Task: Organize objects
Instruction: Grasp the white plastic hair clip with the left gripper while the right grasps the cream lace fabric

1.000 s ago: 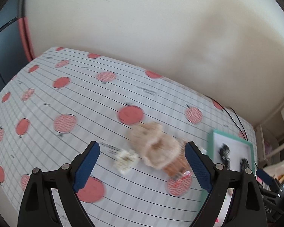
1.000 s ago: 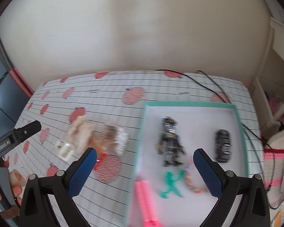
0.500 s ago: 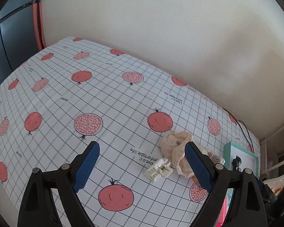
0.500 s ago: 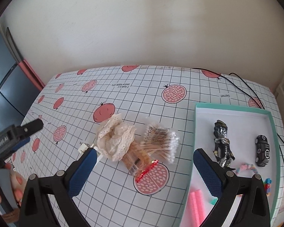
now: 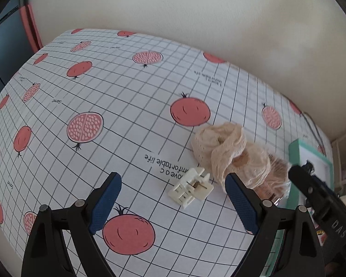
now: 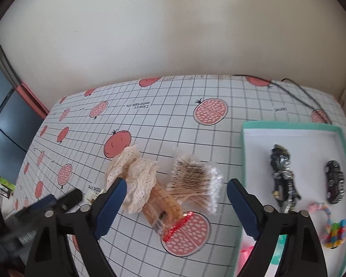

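Left gripper (image 5: 173, 204): jaws wide open, empty, hovering over the desk (image 5: 117, 106), which has a grid cloth with pomegranate print. White plastic clip (image 5: 191, 187) lies flat on the cloth between the blue pads, closer to the right-hand pad, touching neither. Cream lace scrunchie (image 5: 221, 147) sits just beyond the clip, up against it or nearly so; can't tell if they touch.

Right gripper (image 6: 176, 204): jaws also wide open, nothing held. Between its pads in the right wrist view: the scrunchie (image 6: 136, 177), a clear packet of toothpicks (image 6: 163, 207) with a red seal partly under the lace, and a bag of cotton swabs (image 6: 196, 184) leaning against the packet. All three are bunched together on the cloth, left of the tray.

Teal-rimmed tray (image 6: 288, 125), white inside, sits on the desk's right side. In it: a dark robot figure (image 6: 283, 177), a black toy car (image 6: 334, 182) beside it, a pastel braided cord (image 6: 323, 210) with a multicolour block charm (image 6: 334, 235), and something pink (image 6: 245, 254) at the near edge, mostly hidden by the gripper arm.

Black cable (image 6: 299, 92) runs along the far right of the desk.
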`<move>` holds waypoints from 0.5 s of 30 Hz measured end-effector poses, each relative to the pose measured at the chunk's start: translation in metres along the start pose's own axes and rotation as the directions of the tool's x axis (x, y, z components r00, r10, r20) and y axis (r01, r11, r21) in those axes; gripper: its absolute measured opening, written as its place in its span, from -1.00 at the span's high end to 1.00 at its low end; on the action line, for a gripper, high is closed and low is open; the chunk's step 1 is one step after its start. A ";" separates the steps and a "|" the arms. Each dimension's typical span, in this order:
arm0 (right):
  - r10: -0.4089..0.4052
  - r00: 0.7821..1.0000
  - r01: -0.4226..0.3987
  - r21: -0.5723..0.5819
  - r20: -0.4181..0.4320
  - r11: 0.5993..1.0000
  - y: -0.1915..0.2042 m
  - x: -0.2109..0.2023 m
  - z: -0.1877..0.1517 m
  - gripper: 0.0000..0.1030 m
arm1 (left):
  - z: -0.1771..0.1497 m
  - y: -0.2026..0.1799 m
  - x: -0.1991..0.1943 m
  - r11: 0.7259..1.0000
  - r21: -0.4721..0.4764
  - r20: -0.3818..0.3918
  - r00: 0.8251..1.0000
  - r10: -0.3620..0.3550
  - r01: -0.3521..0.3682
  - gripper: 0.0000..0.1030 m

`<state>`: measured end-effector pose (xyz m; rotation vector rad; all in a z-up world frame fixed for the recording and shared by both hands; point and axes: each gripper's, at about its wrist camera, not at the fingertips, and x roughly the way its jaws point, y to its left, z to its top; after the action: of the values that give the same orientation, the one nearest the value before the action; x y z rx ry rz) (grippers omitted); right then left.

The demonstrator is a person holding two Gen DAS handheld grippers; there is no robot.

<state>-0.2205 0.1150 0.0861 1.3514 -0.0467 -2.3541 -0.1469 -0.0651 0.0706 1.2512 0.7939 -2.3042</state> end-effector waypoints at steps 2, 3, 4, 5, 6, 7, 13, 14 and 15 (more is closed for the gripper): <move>0.008 1.000 -0.008 -0.006 0.005 1.000 0.004 0.003 0.000 -0.64 | -0.002 -0.002 0.007 1.000 0.018 -0.010 1.000 0.008 -0.008 -0.78; 0.013 1.000 -0.013 -0.007 0.008 1.000 0.005 0.004 0.001 -0.62 | -0.004 -0.003 0.009 1.000 0.024 -0.015 1.000 0.008 -0.008 -0.78; 0.023 1.000 -0.023 -0.007 0.011 1.000 0.006 0.006 0.001 -0.59 | -0.004 -0.003 0.011 1.000 0.029 -0.018 1.000 0.008 -0.007 -0.78; 0.030 0.999 -0.030 -0.005 0.011 1.000 0.008 0.008 0.001 -0.56 | -0.005 -0.004 0.014 0.999 0.037 -0.021 1.000 0.008 -0.007 -0.78; 0.037 0.999 -0.037 -0.005 0.010 0.999 0.009 0.010 0.001 -0.56 | -0.006 -0.004 0.016 0.999 0.044 -0.022 1.000 0.013 -0.012 -0.78; 0.043 0.999 -0.043 -0.006 0.008 0.999 0.010 0.012 0.000 -0.53 | -0.007 -0.005 0.018 0.999 0.050 -0.020 1.000 0.020 -0.019 -0.78; 0.066 0.998 -0.066 -0.002 -0.005 0.998 0.014 0.026 -0.004 -0.40 | -0.009 -0.010 0.025 0.996 0.091 -0.004 1.000 0.024 -0.024 -0.71; 0.071 0.997 -0.071 -0.001 -0.006 0.997 0.014 0.027 -0.004 -0.38 | -0.010 -0.011 0.025 0.995 0.098 0.000 1.000 0.024 -0.024 -0.68; 0.073 0.997 -0.073 -0.001 -0.008 0.997 0.015 0.028 -0.005 -0.37 | -0.010 -0.011 0.026 0.995 0.099 0.003 1.000 0.024 -0.024 -0.66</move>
<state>-0.2238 0.0914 0.0641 1.3353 -0.0903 -2.2879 -0.1607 -0.0521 0.0472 1.2929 0.6673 -2.3512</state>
